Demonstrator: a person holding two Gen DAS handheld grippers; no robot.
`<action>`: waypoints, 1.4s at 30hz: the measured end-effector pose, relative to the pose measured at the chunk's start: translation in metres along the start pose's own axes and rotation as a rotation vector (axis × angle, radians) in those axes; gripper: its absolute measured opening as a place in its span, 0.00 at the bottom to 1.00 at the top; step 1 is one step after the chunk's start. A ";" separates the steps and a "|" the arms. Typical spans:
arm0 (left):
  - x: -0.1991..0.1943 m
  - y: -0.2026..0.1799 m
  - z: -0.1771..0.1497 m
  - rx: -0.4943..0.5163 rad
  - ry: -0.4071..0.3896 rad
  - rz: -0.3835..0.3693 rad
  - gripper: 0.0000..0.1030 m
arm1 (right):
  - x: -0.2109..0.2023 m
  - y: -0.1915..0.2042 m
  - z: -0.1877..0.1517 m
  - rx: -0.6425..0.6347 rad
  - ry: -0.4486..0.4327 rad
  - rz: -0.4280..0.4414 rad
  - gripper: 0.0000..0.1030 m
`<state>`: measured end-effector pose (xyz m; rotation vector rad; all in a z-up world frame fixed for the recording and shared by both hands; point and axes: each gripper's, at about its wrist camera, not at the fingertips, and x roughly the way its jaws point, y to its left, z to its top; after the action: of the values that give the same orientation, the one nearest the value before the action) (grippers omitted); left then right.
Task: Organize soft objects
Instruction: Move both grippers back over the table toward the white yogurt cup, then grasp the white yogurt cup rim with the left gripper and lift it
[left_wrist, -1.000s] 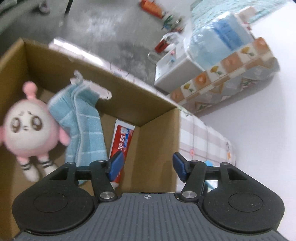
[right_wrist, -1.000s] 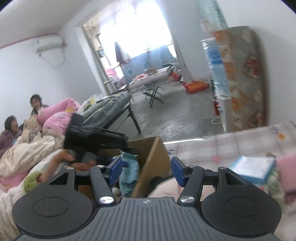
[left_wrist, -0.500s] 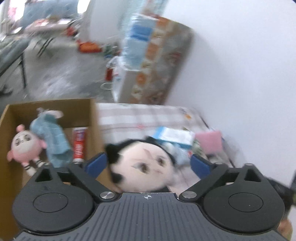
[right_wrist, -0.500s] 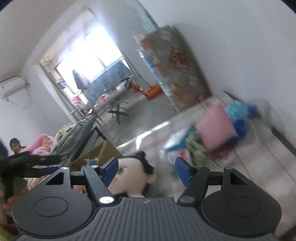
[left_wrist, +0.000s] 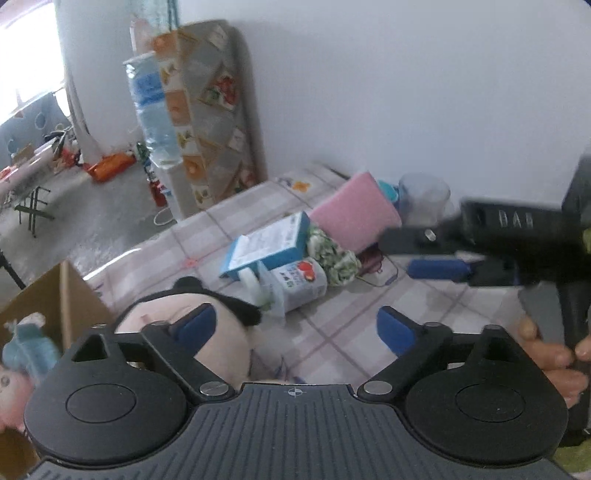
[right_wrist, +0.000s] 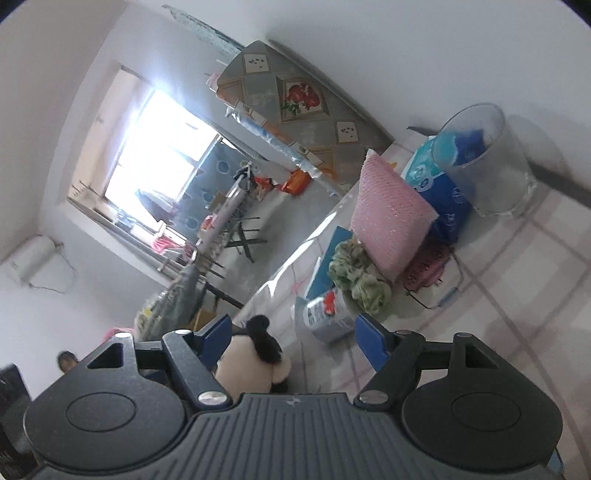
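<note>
The left gripper (left_wrist: 293, 325) has its fingers spread and closing, nothing pinched; the panda plush (left_wrist: 207, 332) lies on the bench (left_wrist: 332, 332) beside the cardboard box (left_wrist: 74, 295), against the left finger. The right gripper (right_wrist: 291, 339) hangs with fingers spread, empty, near the pile holding the pink pillow (right_wrist: 388, 218) and green cloth (right_wrist: 354, 273). Judged risk: closing off-centre could nudge the plush away, or catch the milk carton (left_wrist: 295, 280) touching it. The plush's face is hidden; the box interior is mostly cut off; motion blurs the right gripper in the left view.
</note>
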<state>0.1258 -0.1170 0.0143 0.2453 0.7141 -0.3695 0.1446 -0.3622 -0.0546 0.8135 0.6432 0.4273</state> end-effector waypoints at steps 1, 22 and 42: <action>0.008 -0.002 0.000 0.005 0.012 -0.001 0.76 | 0.005 -0.003 0.003 0.009 0.005 0.012 0.40; 0.123 0.013 0.025 -0.154 0.181 0.037 0.23 | 0.040 -0.033 0.005 0.001 0.043 0.025 0.20; 0.080 -0.020 0.013 -0.004 0.154 0.037 0.03 | 0.029 -0.055 0.007 0.058 0.031 -0.003 0.20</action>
<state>0.1809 -0.1592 -0.0318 0.2848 0.8601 -0.3159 0.1759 -0.3830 -0.1041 0.8621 0.6876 0.4210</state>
